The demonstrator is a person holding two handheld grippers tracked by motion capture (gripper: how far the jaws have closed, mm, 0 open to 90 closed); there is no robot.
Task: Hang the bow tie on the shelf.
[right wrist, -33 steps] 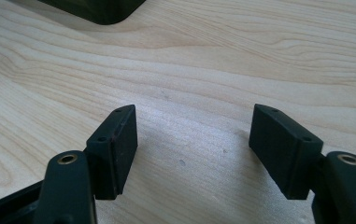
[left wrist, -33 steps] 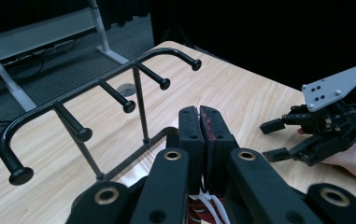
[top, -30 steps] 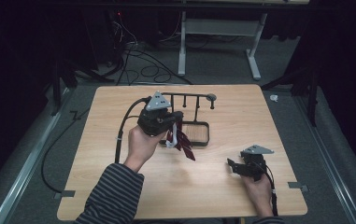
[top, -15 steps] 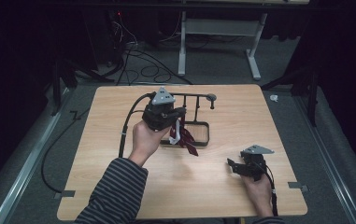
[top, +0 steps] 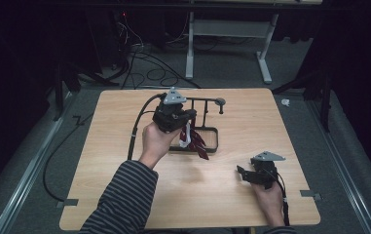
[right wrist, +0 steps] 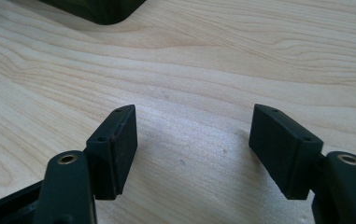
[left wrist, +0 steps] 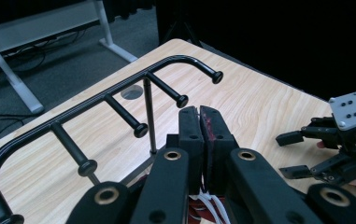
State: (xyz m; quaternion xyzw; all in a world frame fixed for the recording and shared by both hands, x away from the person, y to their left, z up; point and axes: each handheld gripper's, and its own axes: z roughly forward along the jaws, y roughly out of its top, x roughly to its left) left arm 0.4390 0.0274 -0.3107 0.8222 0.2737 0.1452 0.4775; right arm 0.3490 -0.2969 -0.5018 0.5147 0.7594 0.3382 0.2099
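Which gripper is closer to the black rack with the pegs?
Left. The left gripper is right at the black rack, over its base, shut on a dark red cloth. The right gripper rests open on the table nearer the person, well apart from the rack.

Right claw [right wrist: 192,154] gapes over bare table [right wrist: 213,60] (perhaps a rack's base [right wrist: 96,8] beyond).

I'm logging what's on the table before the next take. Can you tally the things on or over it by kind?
Black peg rack: 1
Dark red patterned cloth item held in the left tongs, what it is exactly I cannot tell: 1
Handheld tongs, left and right: 2
Total: 4
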